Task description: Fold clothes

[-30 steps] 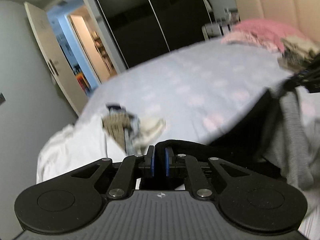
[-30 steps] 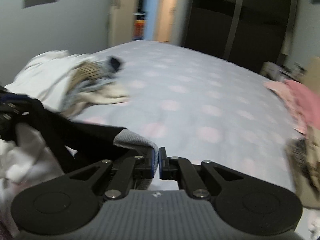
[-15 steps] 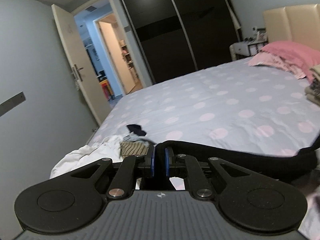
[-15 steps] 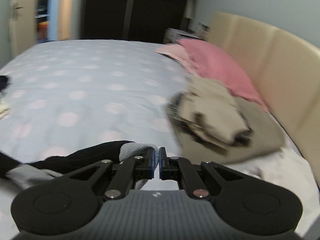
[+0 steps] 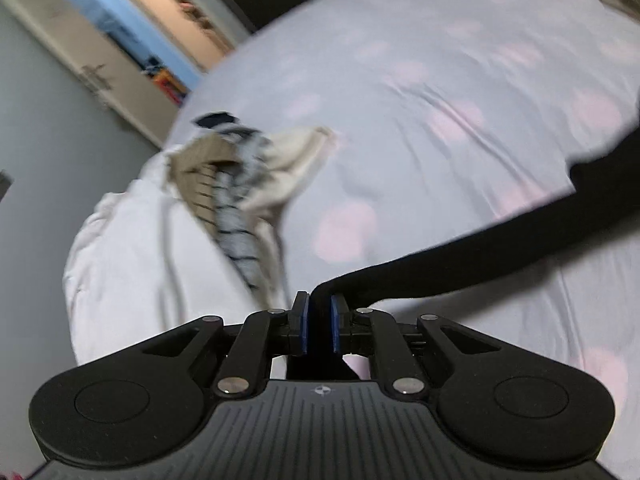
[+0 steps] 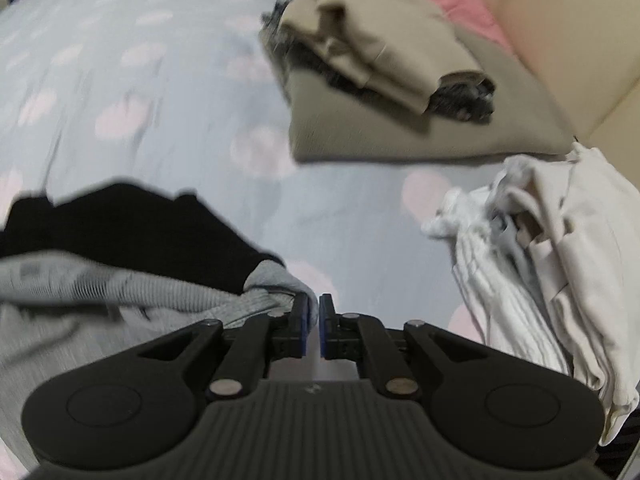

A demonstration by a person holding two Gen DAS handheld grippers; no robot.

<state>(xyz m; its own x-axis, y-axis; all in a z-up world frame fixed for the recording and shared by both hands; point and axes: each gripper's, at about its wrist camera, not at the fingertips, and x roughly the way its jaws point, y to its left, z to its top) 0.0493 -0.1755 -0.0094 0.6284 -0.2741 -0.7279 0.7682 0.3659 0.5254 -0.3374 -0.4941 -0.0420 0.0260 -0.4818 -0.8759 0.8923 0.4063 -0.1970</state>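
the garment [image 5: 500, 248] was a black top with a grey ribbed lining or hem [image 6: 120, 292], stretched between the 2 tools over the bed [image 5: 440, 80]. in the left wrist view it ran from the fingertips toward 2 o'clock as a taut dark band. in the right wrist view it lay at 9 to 10 o'clock of the fingertips, black outside, grey inside.

left gripper [image 5: 319, 322]: jaws were opening, a narrow gap between the blue pads, with a black edge of the garment in that gap. whether the pads pressed on it could not be told with certainty; the cloth looked pinched at the tips.

right gripper [image 6: 314, 322]: jaws were opening, a thin slit between the pads. a grey corner of the garment sat at the left pad's tip; a firm hold could not be confirmed.

handling, as judged: the garment appeared light, soft and limp, with no stiffness; it would sag and drape wherever unsupported, and knit cloth of this kind tends to slip from a shallow pinch. best hold would be on the doubled hem or a seam, 1 point per gripper, well apart.

also on the bed: a loose pile of clothes [image 5: 240, 176] at 11 o'clock in the left view; folded beige clothes [image 6: 380, 40] at 12 to 1 o'clock and white clothes [image 6: 540, 260] at 3 o'clock in the right view.
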